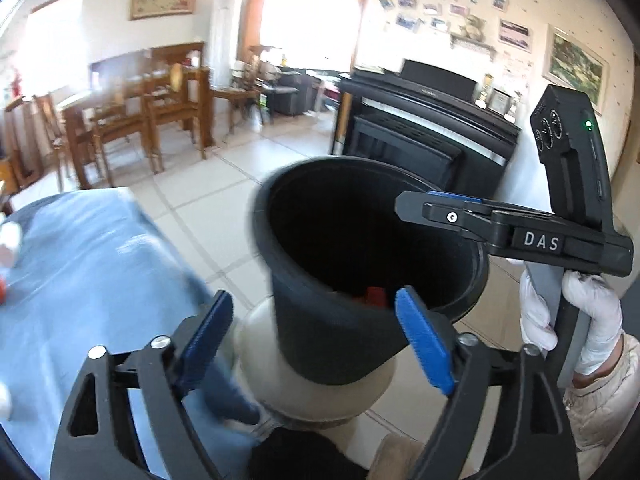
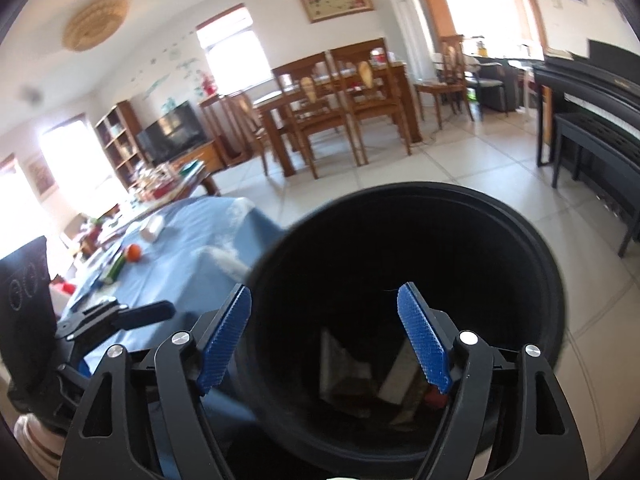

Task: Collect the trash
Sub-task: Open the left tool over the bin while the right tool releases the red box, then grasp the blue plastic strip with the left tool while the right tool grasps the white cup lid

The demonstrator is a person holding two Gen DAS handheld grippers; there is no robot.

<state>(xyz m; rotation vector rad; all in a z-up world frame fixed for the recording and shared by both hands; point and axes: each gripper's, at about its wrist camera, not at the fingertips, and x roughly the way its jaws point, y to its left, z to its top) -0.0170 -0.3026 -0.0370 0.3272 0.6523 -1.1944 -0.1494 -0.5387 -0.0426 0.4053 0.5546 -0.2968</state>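
A black trash bin (image 1: 340, 320) stands on the tiled floor beside a table with a blue cloth (image 1: 80, 280). My left gripper (image 1: 316, 340) is open and empty, just in front of the bin's near wall. My right gripper (image 2: 324, 344) is open and empty, held over the bin's mouth (image 2: 408, 280); it also shows in the left wrist view (image 1: 432, 204) above the rim. Inside the bin lie pieces of paper or packaging (image 2: 352, 376) and something red (image 1: 374, 294). On the table lie an orange fruit (image 2: 133, 253), a green item (image 2: 116, 270) and a white object (image 2: 152, 229).
A cream-coloured round base (image 1: 320, 392) sits under the bin. A black piano (image 1: 420, 120) stands by the right wall. A wooden dining table and chairs (image 2: 332, 120) stand further back. A cluttered low table (image 2: 168, 184) and a TV are at the left.
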